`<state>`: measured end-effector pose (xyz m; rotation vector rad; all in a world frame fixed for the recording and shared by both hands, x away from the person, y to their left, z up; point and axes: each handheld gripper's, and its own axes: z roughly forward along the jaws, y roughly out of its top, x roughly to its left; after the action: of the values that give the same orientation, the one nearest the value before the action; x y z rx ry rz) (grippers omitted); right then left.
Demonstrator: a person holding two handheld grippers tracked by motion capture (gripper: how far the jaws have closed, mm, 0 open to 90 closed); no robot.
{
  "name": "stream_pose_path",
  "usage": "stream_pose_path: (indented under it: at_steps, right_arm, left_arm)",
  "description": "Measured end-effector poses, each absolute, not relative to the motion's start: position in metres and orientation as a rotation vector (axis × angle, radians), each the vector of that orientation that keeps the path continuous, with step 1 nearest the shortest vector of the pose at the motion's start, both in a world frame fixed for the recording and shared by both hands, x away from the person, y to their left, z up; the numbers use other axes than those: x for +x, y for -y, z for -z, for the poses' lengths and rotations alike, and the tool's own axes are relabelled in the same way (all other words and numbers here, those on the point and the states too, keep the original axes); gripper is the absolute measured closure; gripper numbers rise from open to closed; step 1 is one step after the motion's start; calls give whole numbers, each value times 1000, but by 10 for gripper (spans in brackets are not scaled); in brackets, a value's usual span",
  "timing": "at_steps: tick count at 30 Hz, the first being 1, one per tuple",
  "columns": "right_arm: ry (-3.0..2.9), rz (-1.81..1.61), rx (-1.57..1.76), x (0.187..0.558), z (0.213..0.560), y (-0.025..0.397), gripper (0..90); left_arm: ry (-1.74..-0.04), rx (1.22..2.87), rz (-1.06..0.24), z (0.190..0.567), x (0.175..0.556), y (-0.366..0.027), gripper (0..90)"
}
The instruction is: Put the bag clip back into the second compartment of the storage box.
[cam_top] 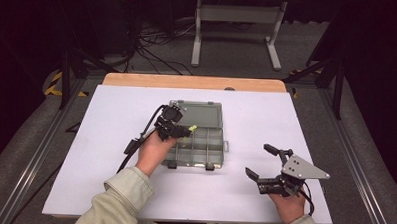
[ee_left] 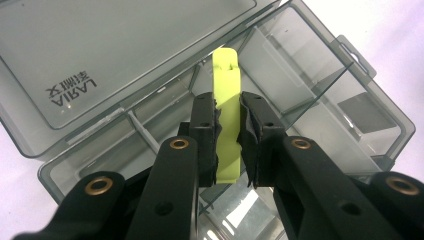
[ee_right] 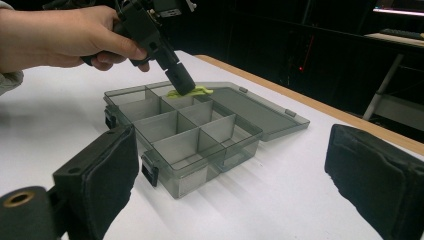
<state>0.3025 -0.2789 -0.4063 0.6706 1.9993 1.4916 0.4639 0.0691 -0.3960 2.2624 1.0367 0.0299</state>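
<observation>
Smoky clear organizer box (cam_top: 200,147) sits mid-table on the white table (cam_top: 111,114), lid (cam_top: 199,113) swung flat open on the far side; dividers split the tray into compartments (ee_right: 187,132); black latches on the near edge; left gripper (ee_left: 229,125) held by the left hand (cam_top: 152,150) over the box's far-left part, jaws pinching a flat yellow-green strip (ee_left: 226,115), strip poking out past the tips toward the lid hinge; which compartment it's over, can't tell; right gripper (cam_top: 265,162) in the right hand (cam_top: 288,202) rests near-right on the table, well apart from the box, jaws spread wide, nothing between; wooden edge (cam_top: 192,82) along the table's far side.
</observation>
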Motion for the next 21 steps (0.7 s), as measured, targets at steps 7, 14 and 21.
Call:
stream_pose_path:
  at_steps: [7, 14, 21]
  right_arm:
    - [-2000, -1492, 668, 303, 406, 279, 78]
    - [-2000, -1492, 669, 302, 406, 279, 78]
    - [-2000, -1492, 669, 302, 406, 279, 78]
  left_arm:
    - [-1055, 2270, -26, 397, 464, -70, 770]
    - [-1058, 2281, -31, 397, 464, -71, 769]
    - [-1065, 2289, -23, 399, 465, -71, 769]
